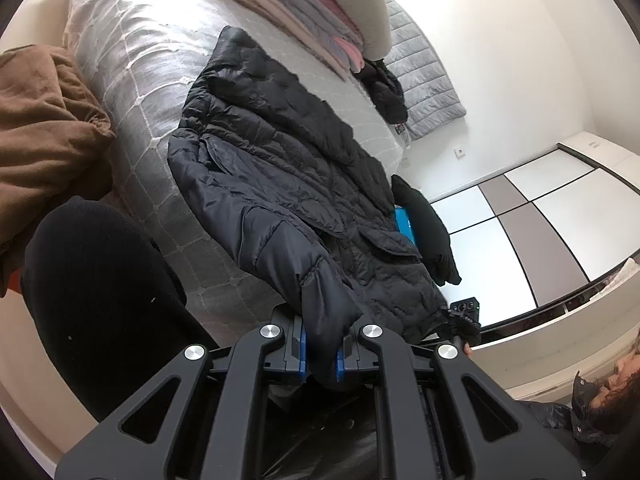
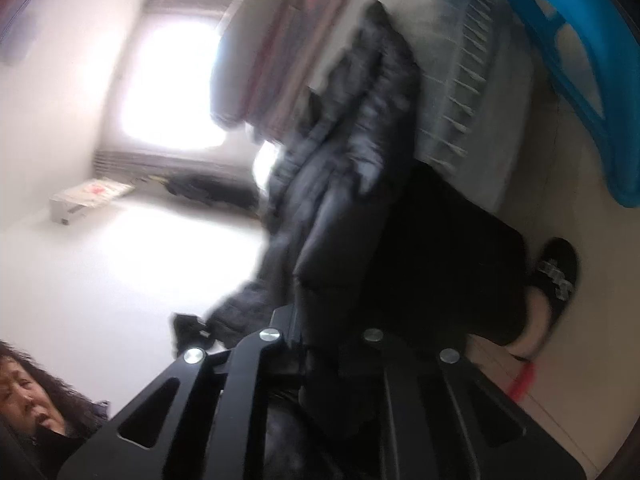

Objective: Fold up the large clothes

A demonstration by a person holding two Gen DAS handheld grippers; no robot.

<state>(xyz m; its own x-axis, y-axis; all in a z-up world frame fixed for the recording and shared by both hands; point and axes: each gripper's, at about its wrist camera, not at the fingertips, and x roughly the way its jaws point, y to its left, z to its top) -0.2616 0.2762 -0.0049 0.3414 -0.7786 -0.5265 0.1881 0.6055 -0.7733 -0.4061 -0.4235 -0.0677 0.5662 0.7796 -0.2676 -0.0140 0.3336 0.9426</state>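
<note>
The black puffer jacket point(image 1: 280, 168) lies spread along the grey quilted bed point(image 1: 132, 80), its near sleeve pulled off the near edge of the mattress and pinched between the blue pads of the left gripper point(image 1: 322, 354), jaws nearly together on the cuff. To the left of the jacket there is a broad strip of bare quilt; to its right the jacket runs right up to the bed's edge, where a blue basket point(image 1: 404, 220) shows just beyond. At the far end a stack of folded blankets point(image 1: 288, 12) sits with open quilt between it and the jacket. A brown bundle point(image 1: 44, 128) crowds the left side. The right wrist view is blurred: the right gripper point(image 2: 320, 348) has its jaws closed down on dark jacket fabric, with pale open floor point(image 2: 120, 272) on the left.
</note>
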